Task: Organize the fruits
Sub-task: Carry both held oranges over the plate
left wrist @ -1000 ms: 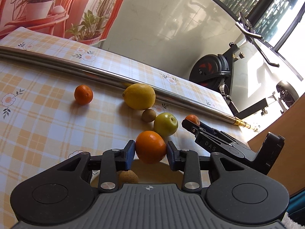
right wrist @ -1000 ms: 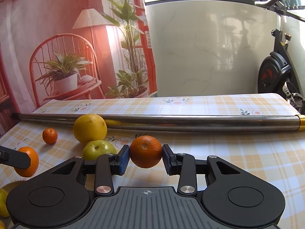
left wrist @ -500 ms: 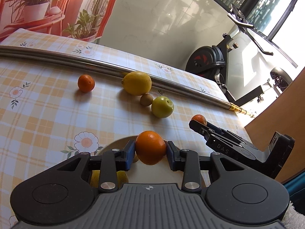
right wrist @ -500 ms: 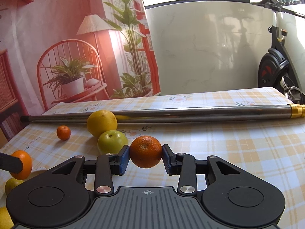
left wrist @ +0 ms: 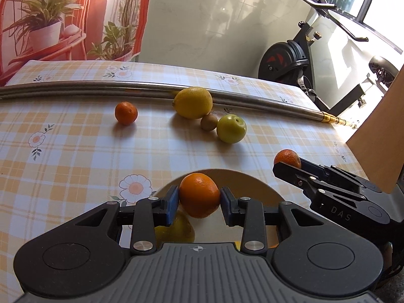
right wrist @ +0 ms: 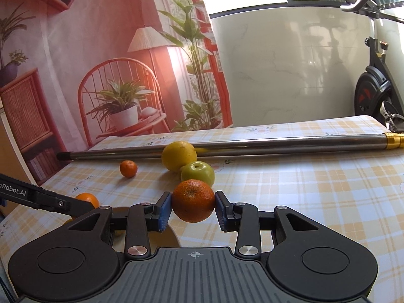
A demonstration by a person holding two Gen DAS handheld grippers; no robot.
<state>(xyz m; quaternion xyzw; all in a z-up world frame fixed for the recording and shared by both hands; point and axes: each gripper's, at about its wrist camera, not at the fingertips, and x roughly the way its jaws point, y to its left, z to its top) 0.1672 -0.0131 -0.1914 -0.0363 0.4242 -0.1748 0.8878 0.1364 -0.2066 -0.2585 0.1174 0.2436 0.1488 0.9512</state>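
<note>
My left gripper is shut on an orange and holds it above a pale plate that has a yellow-green fruit in it. My right gripper is shut on another orange, at the plate's right edge; it also shows in the left wrist view. On the checked tablecloth lie a small tangerine, a large lemon, a brown kiwi and a green apple.
A long steel pole with a brass end lies across the back of the table. A wooden panel stands at the right edge. An exercise bike stands beyond the table.
Both grippers have drawn back toward the near side, each with its orange. The plate has come into view under the left gripper, and the loose fruits look farther away.
</note>
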